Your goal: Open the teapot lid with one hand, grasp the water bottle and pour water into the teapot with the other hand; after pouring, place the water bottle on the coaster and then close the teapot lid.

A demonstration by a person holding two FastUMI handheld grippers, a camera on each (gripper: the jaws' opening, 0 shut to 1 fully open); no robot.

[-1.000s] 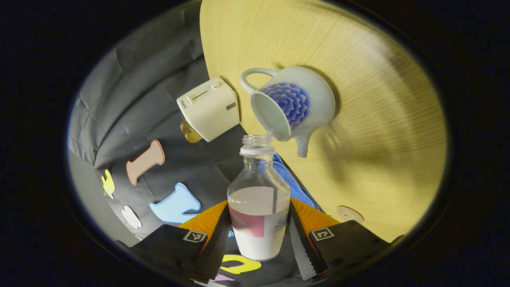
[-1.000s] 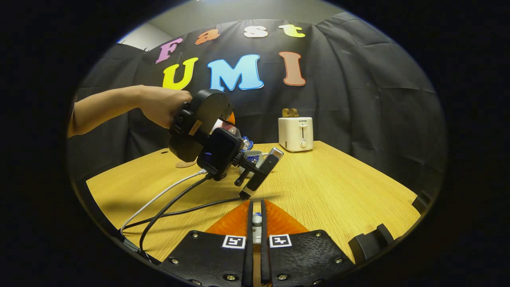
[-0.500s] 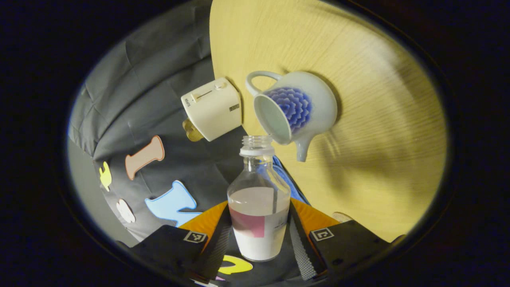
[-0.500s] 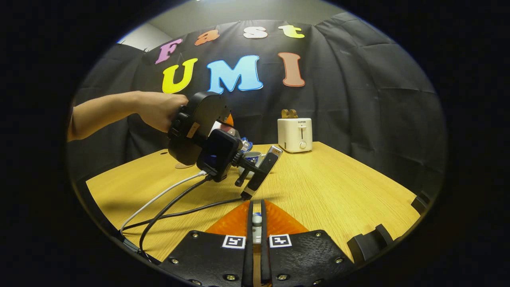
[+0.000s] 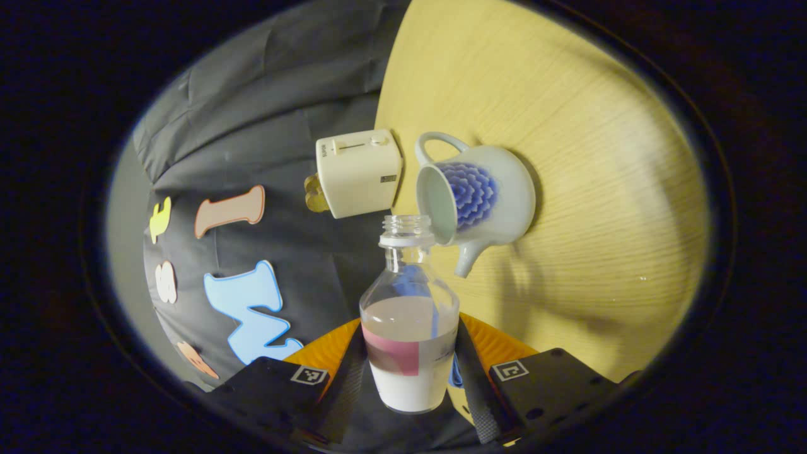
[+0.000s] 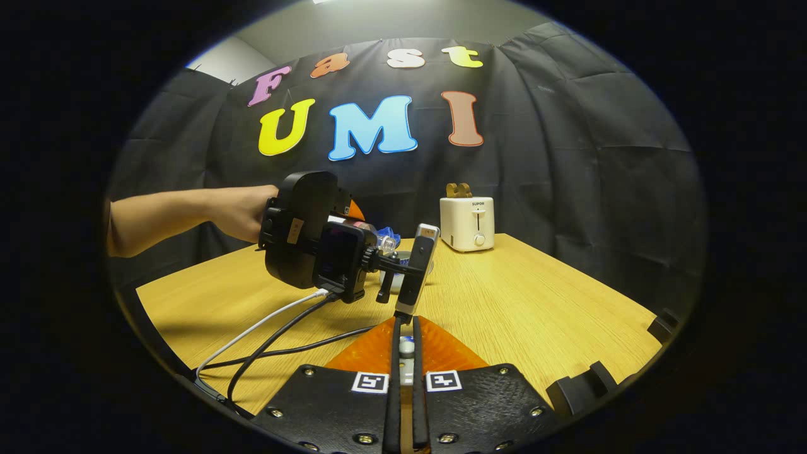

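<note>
My left gripper (image 5: 408, 329) is shut on a clear water bottle (image 5: 408, 353) that is partly full and has no cap. The bottle's open neck (image 5: 406, 228) sits just beside the rim of the white teapot (image 5: 488, 195) with a blue flower. The teapot stands lidless on the wooden table (image 5: 567, 126). In the right gripper view my right gripper (image 6: 406, 325) is shut on the small teapot lid (image 6: 407, 346), held low over the table's near edge. Farther off, a hand (image 6: 243, 211) holds the left gripper (image 6: 318, 243), which hides most of the teapot (image 6: 398, 277).
A cream toaster (image 6: 467, 214) with toast in it stands at the back of the table (image 6: 536, 302), close to the teapot. Cables (image 6: 265, 328) trail from the left gripper across the table's left side. A blue cloth (image 5: 454, 377) shows behind the bottle.
The left gripper has rolled back toward level and come lower, taking the bottle with it. Its neck has drawn slightly away from the teapot's mouth. The right gripper has stayed put with the lid.
</note>
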